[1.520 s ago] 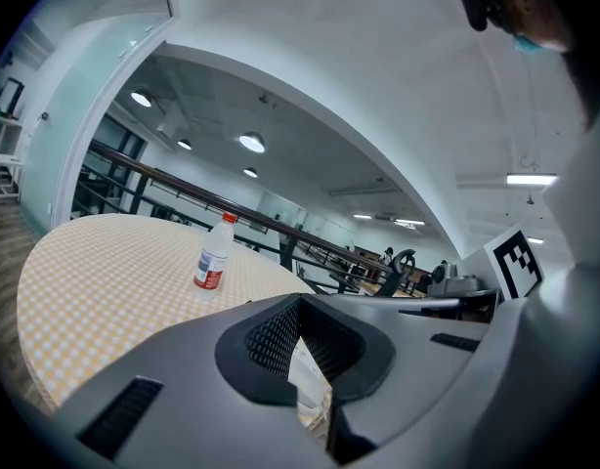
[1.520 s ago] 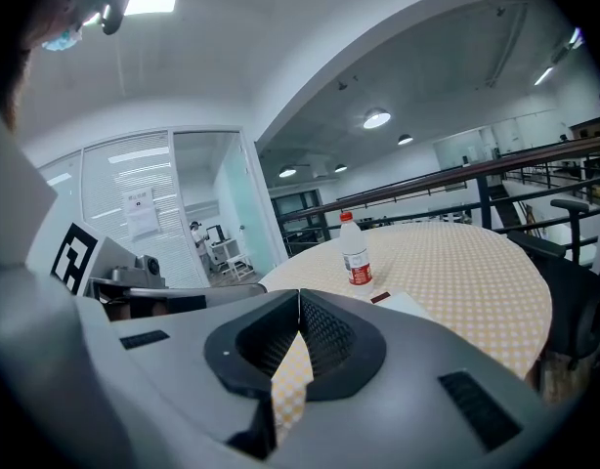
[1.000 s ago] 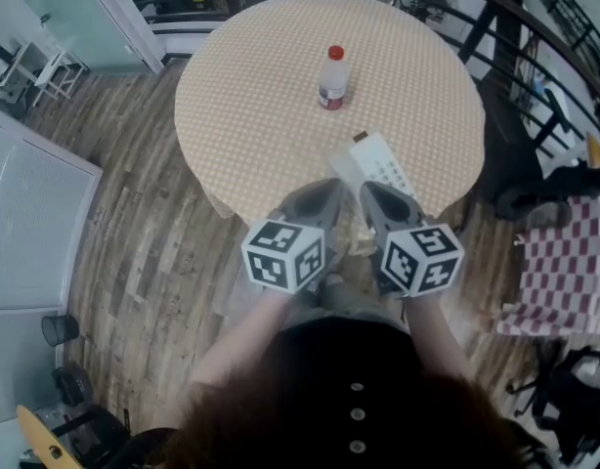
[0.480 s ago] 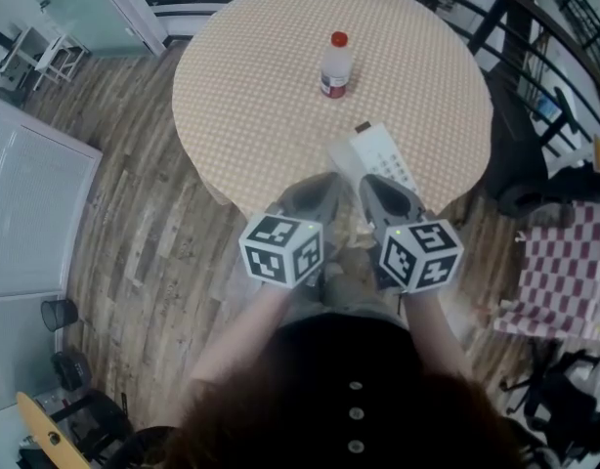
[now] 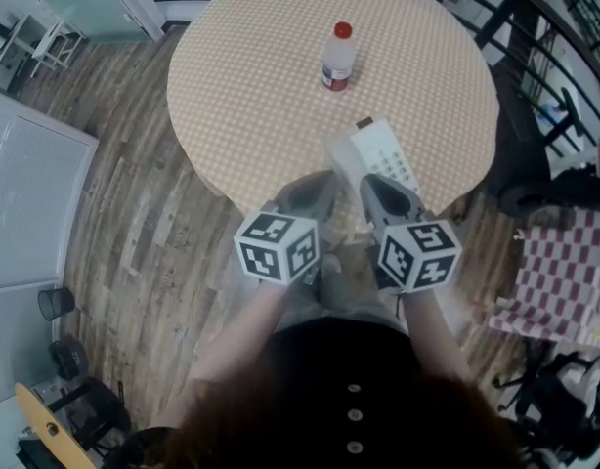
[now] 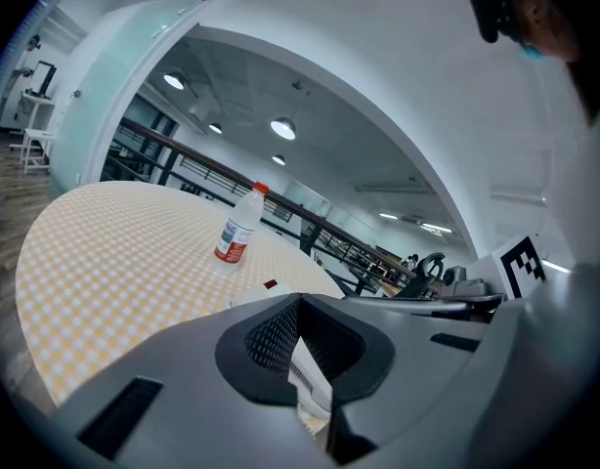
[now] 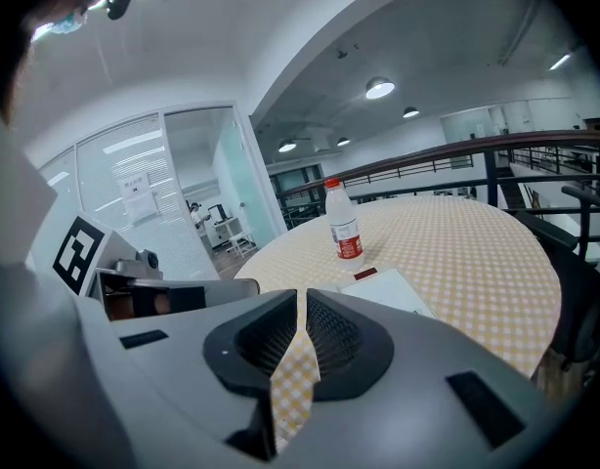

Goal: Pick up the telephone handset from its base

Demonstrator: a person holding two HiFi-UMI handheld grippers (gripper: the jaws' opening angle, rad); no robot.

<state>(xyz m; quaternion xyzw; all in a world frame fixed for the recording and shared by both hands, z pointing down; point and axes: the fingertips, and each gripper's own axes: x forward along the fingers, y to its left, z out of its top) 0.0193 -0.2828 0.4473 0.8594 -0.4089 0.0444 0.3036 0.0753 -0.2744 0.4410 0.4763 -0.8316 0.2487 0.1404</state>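
Note:
A white telephone (image 5: 380, 156) lies near the front edge of the round table (image 5: 261, 96), which has a yellow checked cloth. I cannot tell its handset from its base. Both grippers hover side by side just in front of that edge, short of the telephone. My left gripper (image 5: 322, 188) is shut and empty; in the left gripper view the gripper (image 6: 300, 303) points at the telephone (image 6: 247, 298). My right gripper (image 5: 371, 188) is shut too, holding nothing. In the right gripper view the telephone (image 7: 396, 290) lies just beyond the gripper (image 7: 302, 297).
A clear bottle (image 5: 337, 58) with a red cap stands mid-table behind the telephone; it also shows as the bottle (image 6: 237, 231) and the bottle (image 7: 345, 229). A dark railing (image 5: 535, 27) curves behind the table. A pink checked seat (image 5: 564, 272) is at the right.
Both grippers have sunk a little near the table's front edge. Their jaws stay shut and nothing has been taken hold of.

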